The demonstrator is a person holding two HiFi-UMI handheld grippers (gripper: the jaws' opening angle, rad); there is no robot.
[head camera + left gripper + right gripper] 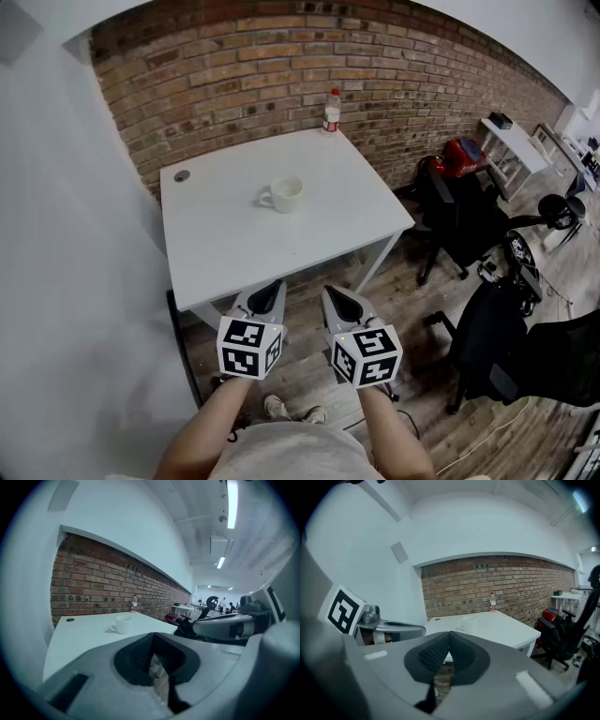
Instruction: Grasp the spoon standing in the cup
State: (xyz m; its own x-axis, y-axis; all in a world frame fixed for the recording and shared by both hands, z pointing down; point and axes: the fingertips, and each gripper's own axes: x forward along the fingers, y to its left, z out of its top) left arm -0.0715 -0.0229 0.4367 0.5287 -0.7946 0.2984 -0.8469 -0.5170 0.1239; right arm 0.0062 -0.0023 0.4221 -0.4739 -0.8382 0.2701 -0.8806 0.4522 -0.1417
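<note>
Bright, even indoor light fills all three views: ceiling strip lights (231,503) glare white in the left gripper view. In the head view the white bench (234,234) is nearly washed out, and the cup (284,194) casts only a faint, soft shadow on it. Wide-angle distortion bows the brick wall (281,75) and darkens both gripper views to a round vignette, while the left gripper (154,639) and right gripper (449,637) look soft and bluish close to their cameras.

A white table (234,239) fills the middle of the frame against a brick wall (225,84), with a plastic bottle (331,111) upright at its far edge. At right, black office chairs (464,220) stand on wooden floor (408,300).
</note>
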